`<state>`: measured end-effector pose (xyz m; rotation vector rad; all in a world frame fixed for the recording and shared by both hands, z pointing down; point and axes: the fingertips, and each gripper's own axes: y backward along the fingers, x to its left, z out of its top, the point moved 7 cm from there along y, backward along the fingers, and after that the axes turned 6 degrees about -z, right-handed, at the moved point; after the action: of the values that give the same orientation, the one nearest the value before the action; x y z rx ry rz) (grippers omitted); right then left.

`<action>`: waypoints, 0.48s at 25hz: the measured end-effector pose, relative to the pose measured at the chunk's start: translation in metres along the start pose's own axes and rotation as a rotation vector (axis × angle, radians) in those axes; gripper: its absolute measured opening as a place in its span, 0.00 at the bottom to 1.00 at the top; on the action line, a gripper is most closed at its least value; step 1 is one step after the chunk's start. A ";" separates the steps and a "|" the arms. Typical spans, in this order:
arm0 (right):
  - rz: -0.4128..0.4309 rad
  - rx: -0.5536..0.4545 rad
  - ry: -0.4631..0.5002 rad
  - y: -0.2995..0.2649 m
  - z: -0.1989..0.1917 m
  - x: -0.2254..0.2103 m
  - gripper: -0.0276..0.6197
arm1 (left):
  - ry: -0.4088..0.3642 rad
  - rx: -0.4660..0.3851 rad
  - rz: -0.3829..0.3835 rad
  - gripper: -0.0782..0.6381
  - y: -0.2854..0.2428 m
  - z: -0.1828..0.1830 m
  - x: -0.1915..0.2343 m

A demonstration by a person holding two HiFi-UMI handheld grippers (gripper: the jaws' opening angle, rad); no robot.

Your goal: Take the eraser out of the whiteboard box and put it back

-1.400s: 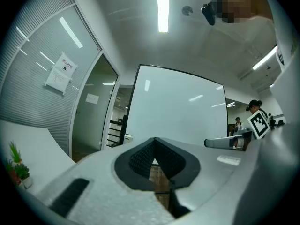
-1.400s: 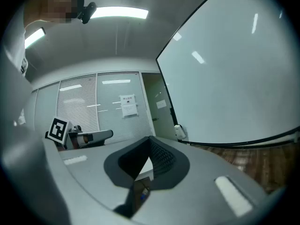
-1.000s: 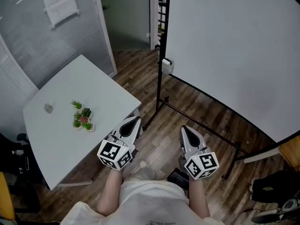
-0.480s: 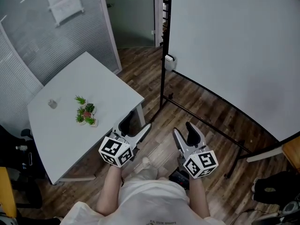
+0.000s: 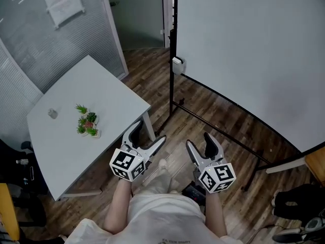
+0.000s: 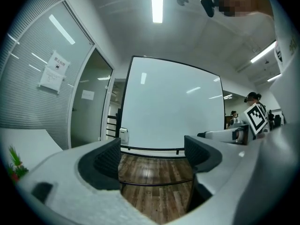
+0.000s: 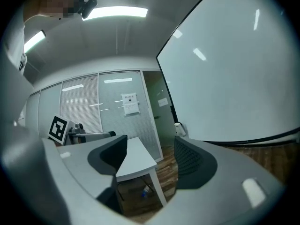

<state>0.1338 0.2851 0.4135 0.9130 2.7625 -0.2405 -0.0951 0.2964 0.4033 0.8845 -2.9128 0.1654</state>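
The whiteboard box [image 5: 177,65] is a small white case, upright and taller than wide. It sits in the upper middle of the head view, fixed to the black post [image 5: 172,44] at the left edge of the whiteboard [image 5: 254,50], just above the board's lower corner and clear of the floor. In the left gripper view it shows left of centre, at the board's lower left corner. In the right gripper view it is a tiny pale shape right of centre. It is too small to tell whether the eraser lies inside.
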 end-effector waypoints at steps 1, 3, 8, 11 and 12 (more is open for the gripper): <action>-0.003 0.004 -0.001 -0.003 0.000 -0.005 0.53 | 0.005 0.001 0.002 0.69 -0.005 -0.001 0.003; -0.010 0.008 -0.005 -0.012 0.000 -0.015 0.53 | 0.010 0.005 0.002 0.69 -0.018 -0.003 0.010; -0.012 0.020 -0.005 -0.043 0.001 -0.038 0.52 | 0.030 -0.007 -0.004 0.69 -0.056 -0.006 0.033; -0.013 0.029 0.001 -0.073 0.006 -0.054 0.52 | 0.039 -0.024 -0.010 0.69 -0.089 -0.002 0.057; -0.016 0.031 0.003 -0.084 0.009 -0.060 0.52 | 0.042 -0.026 -0.013 0.69 -0.101 0.000 0.067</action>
<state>0.1315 0.1823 0.4272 0.9003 2.7770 -0.2861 -0.0941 0.1764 0.4191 0.8846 -2.8635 0.1434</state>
